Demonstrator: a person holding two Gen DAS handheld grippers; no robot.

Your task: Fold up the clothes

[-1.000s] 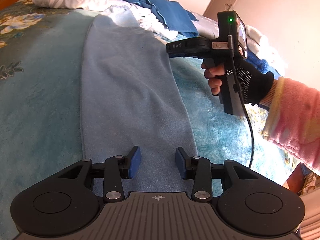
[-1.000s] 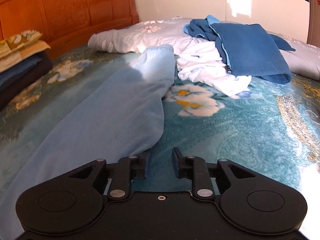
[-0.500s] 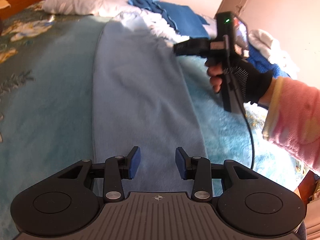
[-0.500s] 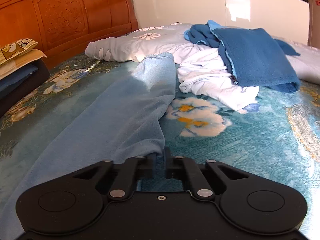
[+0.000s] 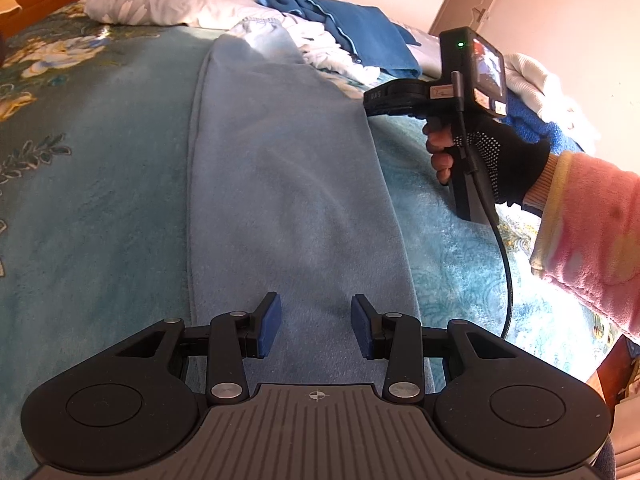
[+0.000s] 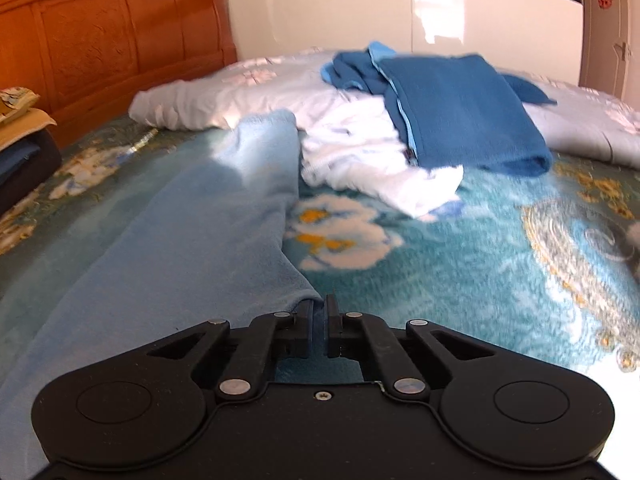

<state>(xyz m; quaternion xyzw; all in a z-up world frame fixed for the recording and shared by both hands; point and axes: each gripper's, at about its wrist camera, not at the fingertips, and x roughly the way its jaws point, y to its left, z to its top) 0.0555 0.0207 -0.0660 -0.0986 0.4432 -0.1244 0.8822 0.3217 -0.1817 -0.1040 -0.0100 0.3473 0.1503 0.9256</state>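
A long light blue garment lies flat along the teal floral bedspread. My left gripper hovers open over its near end, and nothing sits between the blue pads. In the right wrist view the same garment runs away to the left. My right gripper is shut on its right edge, which rises slightly to the fingers. From the left wrist view, the right gripper sits at the garment's right edge, farther up, held by a gloved hand.
A dark blue fleece and a white garment are piled at the far end on a pale quilt. An orange headboard and a folded stack are at the left. A pink sleeve reaches in from the right.
The right gripper's fingers closed from open onto the garment's right edge and moved a little forward. The left gripper stayed open while shifting slightly over the near end.
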